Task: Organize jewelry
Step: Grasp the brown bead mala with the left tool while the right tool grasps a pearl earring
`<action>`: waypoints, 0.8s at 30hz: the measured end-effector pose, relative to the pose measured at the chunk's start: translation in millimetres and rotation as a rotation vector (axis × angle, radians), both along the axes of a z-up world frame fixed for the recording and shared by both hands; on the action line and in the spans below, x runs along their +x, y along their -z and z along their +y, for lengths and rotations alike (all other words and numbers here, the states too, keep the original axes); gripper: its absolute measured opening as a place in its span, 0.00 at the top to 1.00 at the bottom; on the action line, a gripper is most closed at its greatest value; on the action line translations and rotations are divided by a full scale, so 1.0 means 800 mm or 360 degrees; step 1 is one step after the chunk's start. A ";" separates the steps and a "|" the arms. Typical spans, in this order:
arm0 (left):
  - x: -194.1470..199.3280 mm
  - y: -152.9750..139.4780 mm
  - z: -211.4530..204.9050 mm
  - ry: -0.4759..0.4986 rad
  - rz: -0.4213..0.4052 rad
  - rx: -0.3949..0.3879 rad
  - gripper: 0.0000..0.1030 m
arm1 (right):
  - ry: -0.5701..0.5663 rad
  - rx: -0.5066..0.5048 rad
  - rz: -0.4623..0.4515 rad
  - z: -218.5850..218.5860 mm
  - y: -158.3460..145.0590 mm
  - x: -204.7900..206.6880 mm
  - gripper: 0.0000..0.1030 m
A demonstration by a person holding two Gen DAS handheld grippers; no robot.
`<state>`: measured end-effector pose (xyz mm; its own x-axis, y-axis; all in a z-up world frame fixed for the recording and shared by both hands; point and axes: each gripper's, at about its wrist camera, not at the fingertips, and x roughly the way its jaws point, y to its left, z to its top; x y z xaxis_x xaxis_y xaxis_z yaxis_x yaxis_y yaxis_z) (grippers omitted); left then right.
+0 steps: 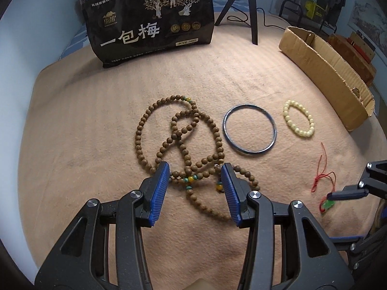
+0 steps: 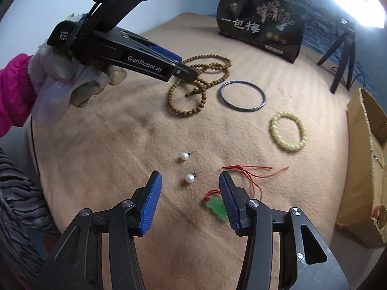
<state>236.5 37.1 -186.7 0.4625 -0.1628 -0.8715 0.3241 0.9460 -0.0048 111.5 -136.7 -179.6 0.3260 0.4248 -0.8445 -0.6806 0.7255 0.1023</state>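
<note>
A long brown wooden bead necklace (image 1: 183,135) lies coiled on the tan blanket; it also shows in the right wrist view (image 2: 193,89). My left gripper (image 1: 194,169) is open just above its near loops. Right of it lie a dark blue bangle (image 1: 249,129) and a pale yellow bead bracelet (image 1: 300,118), also seen in the right wrist view as the bangle (image 2: 241,94) and the bracelet (image 2: 287,130). My right gripper (image 2: 188,181) is open over two pearl earrings (image 2: 189,178) and a green pendant (image 2: 215,206) on a red cord (image 2: 249,171).
A black snack bag (image 1: 150,21) stands at the back of the blanket (image 1: 96,120). An open cardboard box (image 1: 326,72) lies along the right side. A black tripod (image 1: 249,7) stands behind. A hand in a white glove (image 2: 63,72) holds the left gripper.
</note>
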 end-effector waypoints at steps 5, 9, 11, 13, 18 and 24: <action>0.007 0.001 0.002 0.0017 -0.0017 -0.0015 0.56 | -0.0009 -0.0040 0.0012 0.008 0.010 0.005 0.61; 0.016 0.006 -0.002 0.0038 -0.0019 0.0003 0.56 | -0.0020 -0.0068 0.0025 0.012 0.018 0.007 0.66; 0.022 0.012 -0.004 0.0054 -0.0008 0.0027 0.55 | -0.0027 -0.0090 0.0017 0.015 0.020 0.007 0.66; 0.027 0.018 -0.003 0.0063 0.0003 0.0031 0.47 | -0.0038 -0.0104 0.0011 0.017 0.021 0.006 0.66; 0.043 0.031 0.010 0.0037 0.0068 -0.0086 0.41 | -0.0056 -0.0119 0.0015 0.019 0.025 0.007 0.66; 0.041 0.034 0.019 0.0056 0.0135 -0.0218 0.41 | -0.0052 -0.0115 0.0023 0.021 0.026 0.010 0.66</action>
